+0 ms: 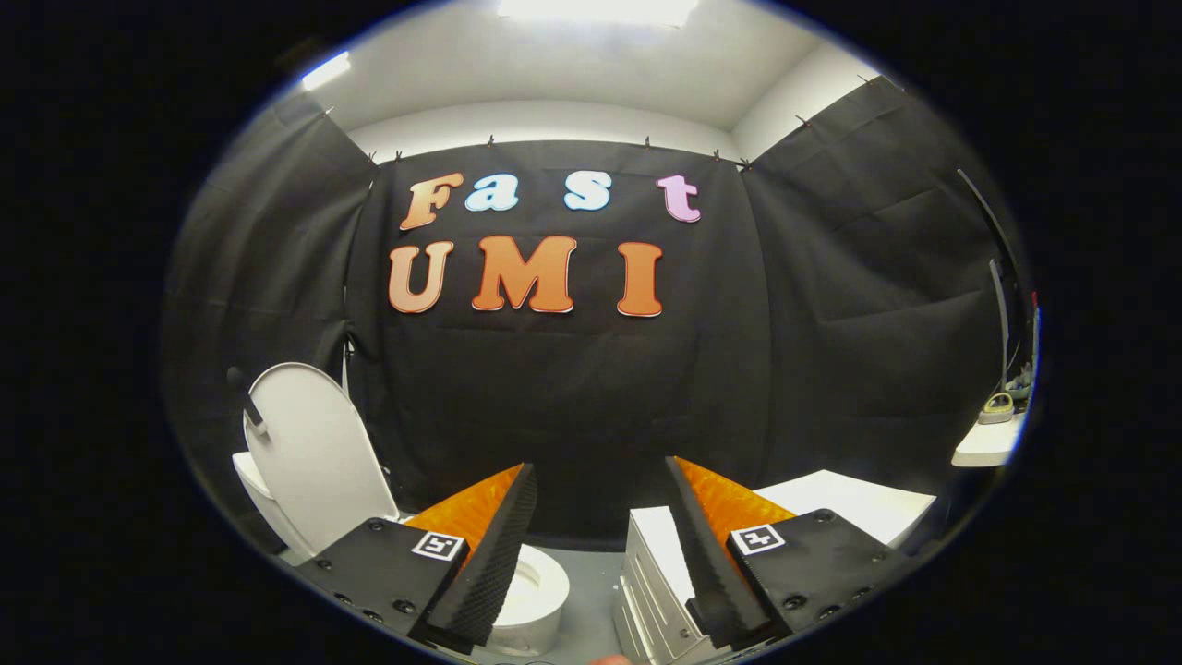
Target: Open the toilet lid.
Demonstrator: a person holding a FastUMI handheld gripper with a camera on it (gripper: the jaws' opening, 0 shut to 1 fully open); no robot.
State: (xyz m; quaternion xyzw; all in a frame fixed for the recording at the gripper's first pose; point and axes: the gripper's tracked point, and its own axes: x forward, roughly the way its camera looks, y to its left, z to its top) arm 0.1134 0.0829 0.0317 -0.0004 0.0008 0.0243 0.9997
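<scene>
Gripper [598, 517] fingers spread wide apart w/ nothing between them, clear of everything. Toilet lid [309, 453] already upright, leaning back toward the black cloth wall, beyond and outboard of the left finger; toilet bowl [536, 591] open below, partly behind that finger's tip. White drawer unit [651, 591] sits just beside the bowl, behind the right finger, white tabletop [854, 503] past it.

The toilet [531, 591] sits low on the left, behind the left finger [489, 545], with its lid [309, 453] standing up. A cabinet [656, 573] stands right of it, behind the right finger [706, 554].
</scene>
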